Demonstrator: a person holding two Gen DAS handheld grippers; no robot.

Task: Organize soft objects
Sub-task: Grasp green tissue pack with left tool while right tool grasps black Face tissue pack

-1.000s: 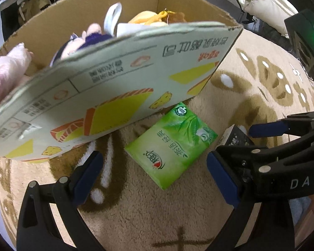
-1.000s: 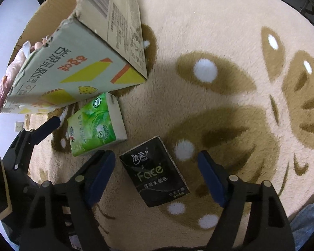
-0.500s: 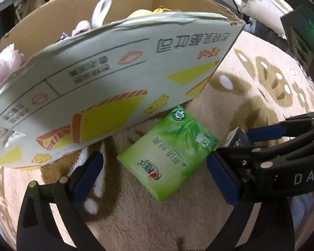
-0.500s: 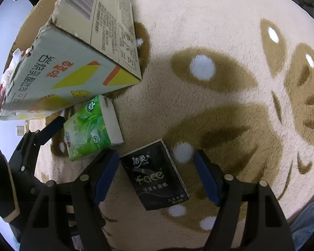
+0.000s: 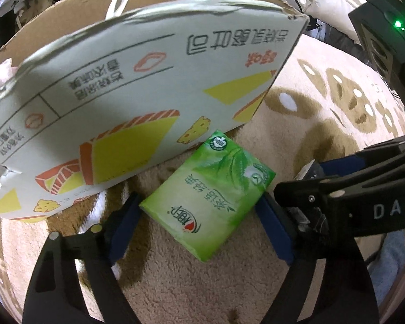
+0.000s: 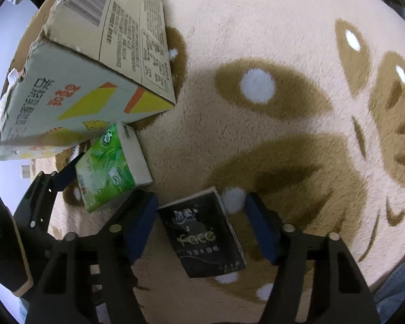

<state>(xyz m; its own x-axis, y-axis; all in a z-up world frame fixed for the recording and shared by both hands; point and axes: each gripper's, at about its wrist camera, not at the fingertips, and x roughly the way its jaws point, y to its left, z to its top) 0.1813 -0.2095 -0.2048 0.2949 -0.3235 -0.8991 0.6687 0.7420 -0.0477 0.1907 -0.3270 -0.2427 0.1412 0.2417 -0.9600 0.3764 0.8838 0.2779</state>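
A green tissue pack (image 5: 210, 199) lies on the beige rug against the cardboard box (image 5: 137, 102). My left gripper (image 5: 199, 224) is open with its blue pads on either side of the pack, close to its edges. The pack also shows in the right wrist view (image 6: 110, 167). A black tissue pack (image 6: 202, 232) lies on the rug between the open pads of my right gripper (image 6: 199, 224). The right gripper also shows at the right of the left wrist view (image 5: 351, 189), next to the left one.
The open cardboard box (image 6: 75, 81) stands on the rug (image 6: 256, 124) with plush toys inside; a white loop (image 5: 118, 0) pokes above its wall. A dark device with a green light (image 5: 391, 35) stands at the far right. A padded white item (image 5: 324, 2) lies behind.
Both grippers have moved forward and down over their packs. The left jaws have narrowed around the green pack; the right jaws have narrowed around the black pack.
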